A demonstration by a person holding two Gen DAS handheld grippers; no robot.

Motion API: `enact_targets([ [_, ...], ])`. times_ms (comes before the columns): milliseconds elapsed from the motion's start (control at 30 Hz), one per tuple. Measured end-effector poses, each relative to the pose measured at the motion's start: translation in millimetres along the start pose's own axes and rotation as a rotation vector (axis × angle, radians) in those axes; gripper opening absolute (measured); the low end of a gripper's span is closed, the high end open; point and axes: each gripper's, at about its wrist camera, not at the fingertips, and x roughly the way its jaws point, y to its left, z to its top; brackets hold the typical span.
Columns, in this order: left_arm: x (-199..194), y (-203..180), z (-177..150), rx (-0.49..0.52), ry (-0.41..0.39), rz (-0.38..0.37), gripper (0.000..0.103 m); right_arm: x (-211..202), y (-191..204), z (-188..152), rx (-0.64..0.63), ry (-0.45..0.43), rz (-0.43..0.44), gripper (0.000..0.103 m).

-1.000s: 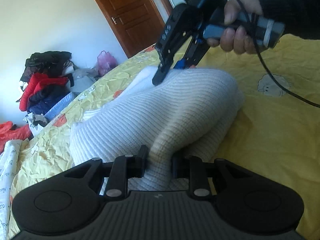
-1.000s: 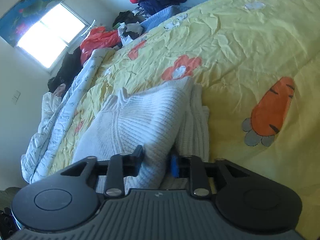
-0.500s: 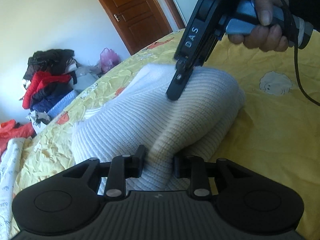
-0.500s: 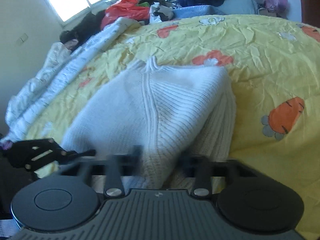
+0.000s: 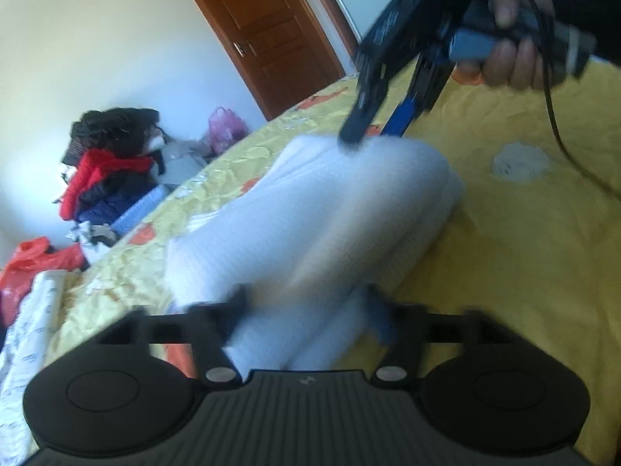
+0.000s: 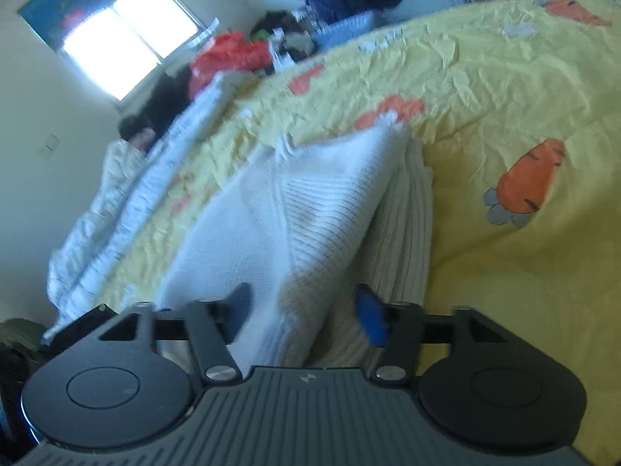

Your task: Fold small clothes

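Note:
A white ribbed knit sweater (image 5: 310,217) lies folded over on the yellow bedsheet (image 5: 524,256). My left gripper (image 5: 306,306) has its jaws apart, with the near hem of the sweater between them; the view is blurred. My right gripper (image 5: 372,132) shows in the left wrist view, held by a hand, fingers spread at the sweater's far edge. In the right wrist view the sweater (image 6: 310,209) lies folded, and my right gripper (image 6: 302,310) stands open around its near fold.
The yellow sheet (image 6: 504,77) carries carrot and flower prints. A pile of red, dark and blue clothes (image 5: 108,171) lies past the bed's far edge. A white quilt (image 6: 128,209) lies along the bed's side. A brown door (image 5: 264,31) stands behind.
Both grippers have opened and let go of the sweater folds that they pinched. The right gripper has shifted back toward the sweater's far edge.

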Motion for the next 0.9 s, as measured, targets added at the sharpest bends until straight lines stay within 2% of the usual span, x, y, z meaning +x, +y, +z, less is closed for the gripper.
enact_targets([
  [67, -6, 2, -16, -0.015, 0.034, 0.016, 0.082, -12, -1, -7, 0.011, -0.007, 0.015, 0.073],
  [167, 3, 15, -29, -0.106, 0.109, 0.066, 0.082, -8, 3, -16, -0.005, 0.05, 0.03, 0.073],
  [267, 11, 32, -28, -0.231, 0.103, 0.077, 0.08, 10, 10, -23, -0.058, 0.108, -0.012, 0.067],
  [300, 15, 35, -27, -0.259, 0.1, 0.069, 0.074, 16, 12, -26, -0.063, 0.113, -0.012, 0.064],
  [333, 20, 36, -25, -0.269, 0.104, 0.054, 0.055, 19, 14, -27, -0.084, 0.113, -0.019, 0.061],
  [367, 23, 37, -25, -0.274, 0.105, 0.035, 0.046, 22, 18, -29, -0.133, 0.118, -0.031, 0.056],
  [433, 21, 38, -23, -0.302, 0.086, 0.041, 0.029, 21, 24, -28, -0.187, 0.132, -0.05, 0.043],
  [467, 17, 42, -23, -0.32, 0.079, 0.04, 0.027, 16, 25, -26, -0.193, 0.137, -0.049, 0.03],
  [533, 2, 55, -22, -0.377, 0.052, 0.003, 0.022, 1, 26, -20, -0.221, 0.126, -0.058, 0.029],
  [600, -5, 62, -24, -0.407, 0.039, -0.027, 0.02, -5, 22, -19, -0.235, 0.131, -0.094, 0.028],
  [700, 12, 56, -36, -0.412, 0.092, -0.028, 0.02, 12, 6, -31, -0.183, 0.158, -0.063, 0.032],
  [733, 16, 53, -38, -0.415, 0.105, -0.021, 0.02, 15, 7, -33, -0.18, 0.148, -0.059, 0.036],
  [800, 12, 50, -34, -0.415, 0.095, -0.003, 0.023, 15, 13, -33, -0.185, 0.145, -0.057, 0.053],
  [867, 6, 48, -34, -0.393, 0.074, 0.013, 0.027, 8, 17, -26, -0.2, 0.154, -0.049, 0.058],
  [900, 3, 47, -35, -0.382, 0.069, 0.02, 0.029, 1, 19, -17, -0.201, 0.133, -0.056, 0.061],
])
